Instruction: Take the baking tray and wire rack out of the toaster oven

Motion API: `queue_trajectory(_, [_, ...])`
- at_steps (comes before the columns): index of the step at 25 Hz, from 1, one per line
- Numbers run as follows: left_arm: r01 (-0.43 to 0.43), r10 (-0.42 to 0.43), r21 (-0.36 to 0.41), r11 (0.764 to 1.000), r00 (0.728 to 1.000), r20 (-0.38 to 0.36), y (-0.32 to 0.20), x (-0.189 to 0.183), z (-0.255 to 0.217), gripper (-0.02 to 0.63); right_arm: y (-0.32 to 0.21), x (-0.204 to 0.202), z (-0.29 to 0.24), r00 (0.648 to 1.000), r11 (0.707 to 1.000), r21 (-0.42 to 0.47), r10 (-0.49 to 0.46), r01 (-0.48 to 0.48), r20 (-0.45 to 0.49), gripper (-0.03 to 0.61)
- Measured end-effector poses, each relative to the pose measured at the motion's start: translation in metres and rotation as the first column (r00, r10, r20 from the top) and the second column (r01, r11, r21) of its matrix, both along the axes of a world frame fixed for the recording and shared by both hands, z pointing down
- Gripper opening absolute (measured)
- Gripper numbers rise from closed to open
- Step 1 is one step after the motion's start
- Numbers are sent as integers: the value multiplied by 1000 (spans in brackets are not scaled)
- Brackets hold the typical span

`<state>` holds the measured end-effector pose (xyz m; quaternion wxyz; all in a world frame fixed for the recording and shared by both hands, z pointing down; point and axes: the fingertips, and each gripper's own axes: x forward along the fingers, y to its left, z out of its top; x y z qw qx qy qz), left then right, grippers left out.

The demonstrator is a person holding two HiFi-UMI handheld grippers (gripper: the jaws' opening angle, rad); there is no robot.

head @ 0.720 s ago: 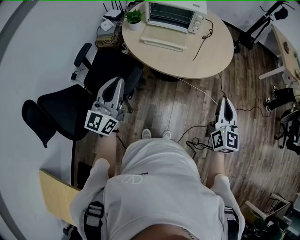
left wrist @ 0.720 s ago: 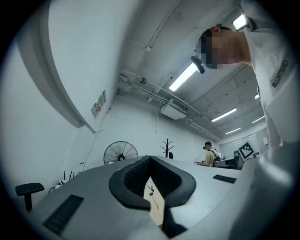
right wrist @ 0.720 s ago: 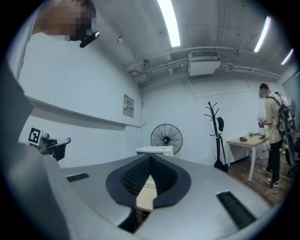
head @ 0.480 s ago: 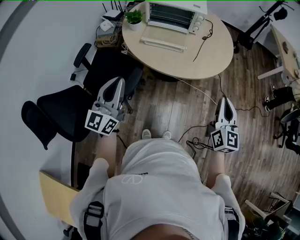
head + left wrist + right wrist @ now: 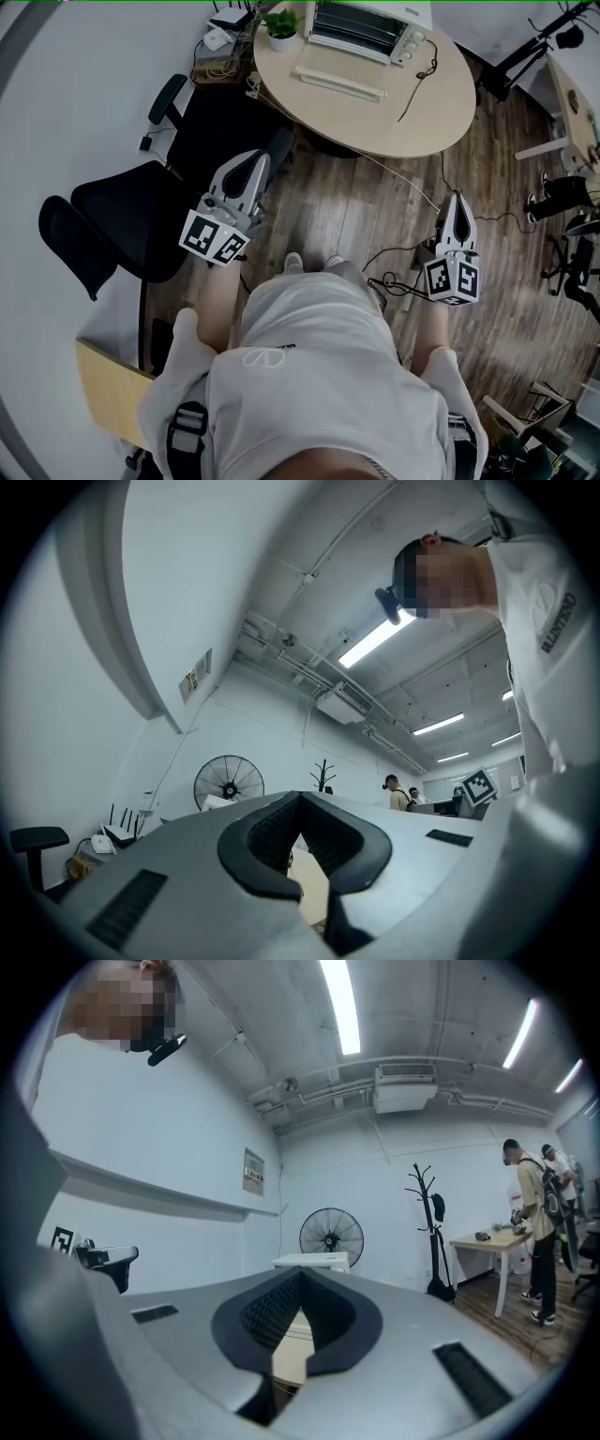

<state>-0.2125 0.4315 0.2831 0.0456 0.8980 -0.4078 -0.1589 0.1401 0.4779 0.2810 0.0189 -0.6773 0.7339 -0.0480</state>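
You stand well back from the round pale-wood desk [image 5: 427, 103]. The white toaster oven [image 5: 367, 26] sits at its far side, its door [image 5: 339, 81] dropped open toward you. The baking tray and wire rack are probably inside, too small to tell apart. The left hand-held gripper [image 5: 255, 161] and right hand-held gripper [image 5: 457, 200] are both closed tight and empty, so step in first, then open 1 before reaching. Mind the black office chair [image 5: 122, 220] at your left and the cables [image 5: 394, 281] on the plank floor [image 5: 328, 216].
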Motion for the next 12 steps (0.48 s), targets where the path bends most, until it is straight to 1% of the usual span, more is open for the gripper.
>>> queue_trajectory(6, [-42,42,-23,999,999,-6,-10,5,9,2,-14,-12,10,1000,1000,-24,-5,5,3,-5])
queue_trajectory(12, [-56,56,-32,998,998,-6,-30,26,13,2,-40,-6,21,999,999,-29,-26,26,23,-5])
